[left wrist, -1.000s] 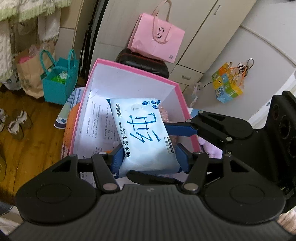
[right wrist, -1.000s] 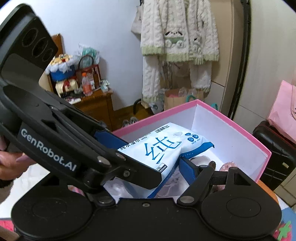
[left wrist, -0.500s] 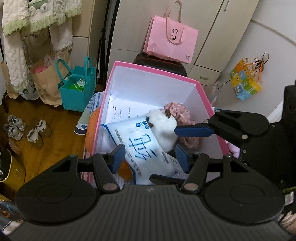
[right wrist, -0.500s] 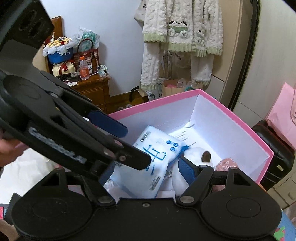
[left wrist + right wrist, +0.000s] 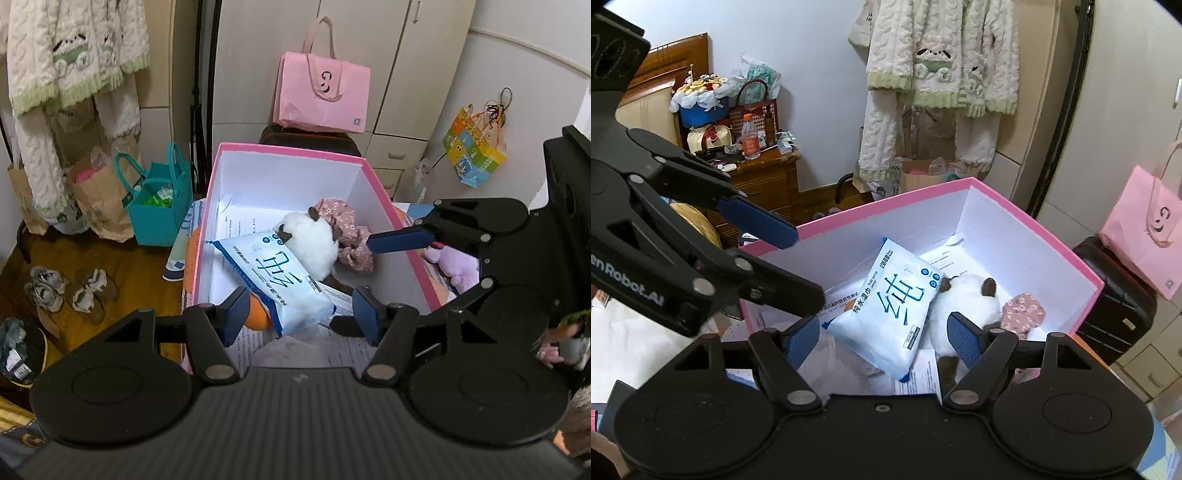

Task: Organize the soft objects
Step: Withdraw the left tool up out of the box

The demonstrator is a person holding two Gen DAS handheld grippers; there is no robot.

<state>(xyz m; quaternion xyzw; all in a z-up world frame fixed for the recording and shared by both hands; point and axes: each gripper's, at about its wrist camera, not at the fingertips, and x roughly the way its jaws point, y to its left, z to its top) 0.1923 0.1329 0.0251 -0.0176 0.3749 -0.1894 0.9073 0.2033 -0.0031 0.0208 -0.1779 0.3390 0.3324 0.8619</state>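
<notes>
My left gripper [image 5: 299, 314] is part open, nothing in it; right gripper [image 5: 882, 334] is wider, also empty. Wipes pack [image 5: 275, 282] lies below both in the pink box [image 5: 288, 151], leaning on a white plush [image 5: 310, 242] w/ a floral cloth [image 5: 345, 225] beside it. I judge this drop done. Next: pull out and go for another soft item, e.g. the purple plush [image 5: 456, 264] outside the box. Pack reads "PURE WATER WIPES" plus Chinese text; left gripper's side reads "enRobot.AI".
</notes>
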